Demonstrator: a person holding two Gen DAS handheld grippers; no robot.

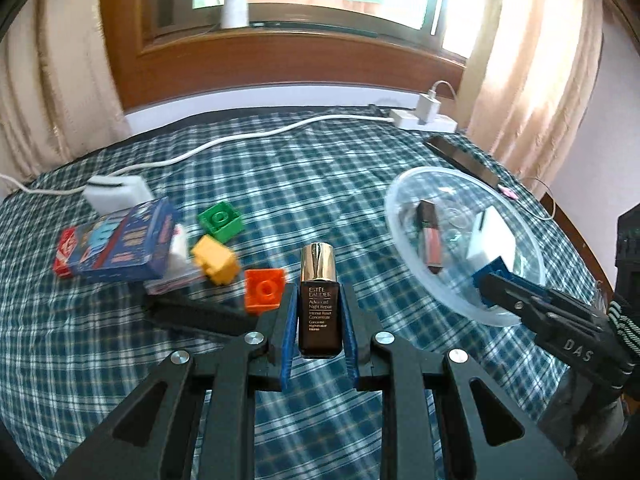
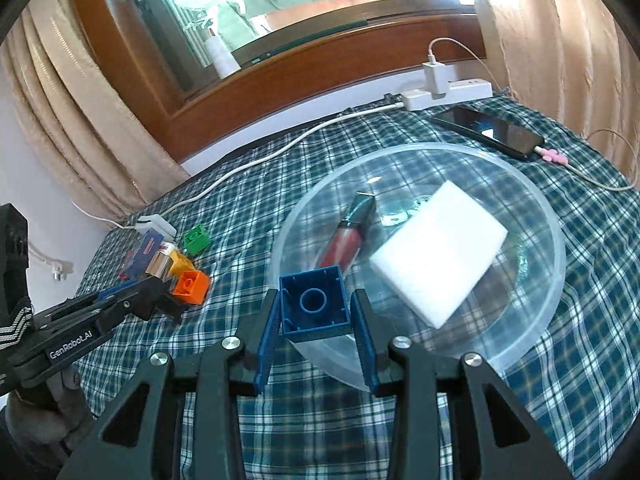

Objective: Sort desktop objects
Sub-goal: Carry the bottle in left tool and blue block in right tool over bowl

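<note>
My left gripper [image 1: 319, 314] is shut on a dark brown serum bottle [image 1: 320, 300] with a gold cap, held upright above the checked cloth. The right gripper [image 2: 316, 312] is shut on a blue toy brick [image 2: 314, 306], its hollow underside facing the camera, at the near rim of a clear plastic bowl [image 2: 556, 248]. In the bowl lie a white sponge [image 2: 436, 252] and a pink lip-gloss tube [image 2: 348, 240]. Left of the bottle sit an orange brick [image 1: 264, 290], a yellow brick [image 1: 216, 260] and a green brick [image 1: 220, 220]. From the left wrist view the right gripper [image 1: 486, 280] reaches over the bowl [image 1: 404, 240].
A blue card box [image 1: 120, 240] and a white charger block [image 1: 116, 192] lie at the left. A white cable [image 1: 240, 138] runs to a power strip [image 1: 424, 120] by the window sill. A black phone [image 2: 492, 130] rests behind the bowl. Curtains hang on both sides.
</note>
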